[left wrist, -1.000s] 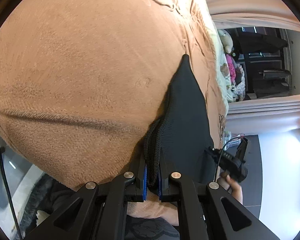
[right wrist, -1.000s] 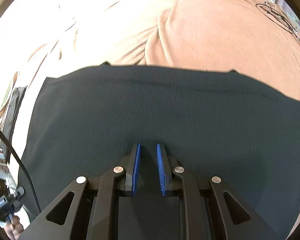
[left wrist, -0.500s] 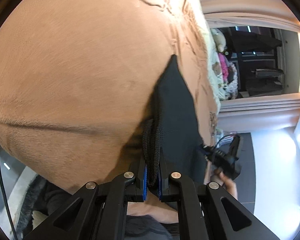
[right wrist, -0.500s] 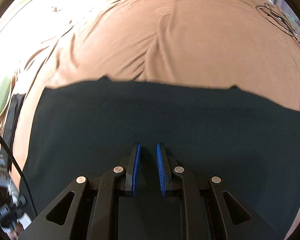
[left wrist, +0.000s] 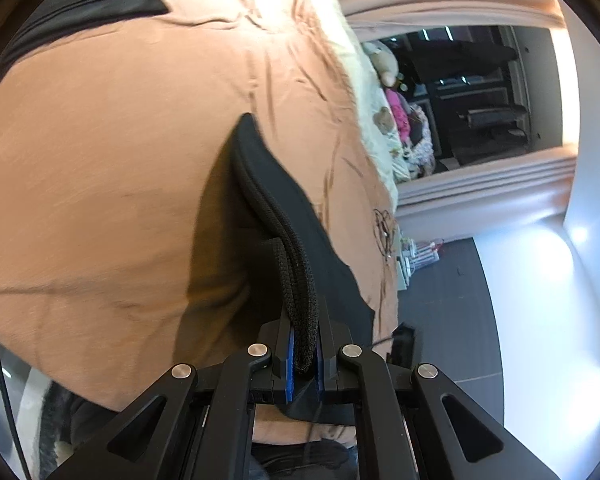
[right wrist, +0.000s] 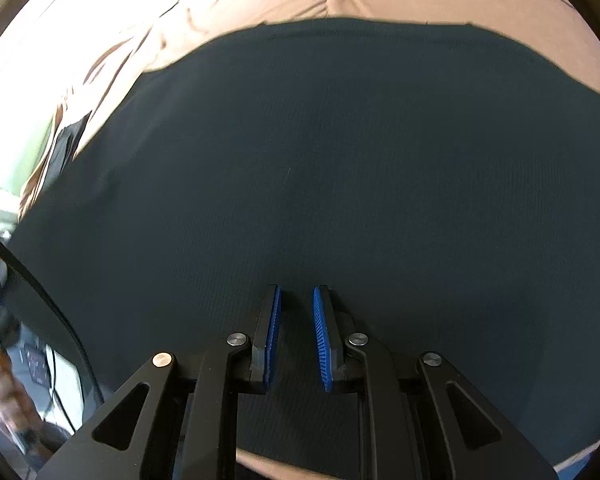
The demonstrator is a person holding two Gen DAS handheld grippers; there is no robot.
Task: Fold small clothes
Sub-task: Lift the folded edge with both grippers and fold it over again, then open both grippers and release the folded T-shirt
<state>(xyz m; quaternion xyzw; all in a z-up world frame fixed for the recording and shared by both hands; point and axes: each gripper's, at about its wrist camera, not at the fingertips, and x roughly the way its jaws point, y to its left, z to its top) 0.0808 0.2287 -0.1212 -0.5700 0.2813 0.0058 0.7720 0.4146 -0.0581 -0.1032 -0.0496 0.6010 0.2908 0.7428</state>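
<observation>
Left gripper (left wrist: 303, 354) on black garment's (left wrist: 284, 216) far-running edge.

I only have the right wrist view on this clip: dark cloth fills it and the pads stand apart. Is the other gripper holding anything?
Observer: Yes. The left gripper is shut on the black garment, pinching its thick knitted hem.
Operator: Is the cloth lying flat there?
Observer: No, that edge is lifted and casts a shadow on the tan bedspread.
Operator: Anything else dark on the bed?
Observer: Another black cloth lies at the far corner.
</observation>
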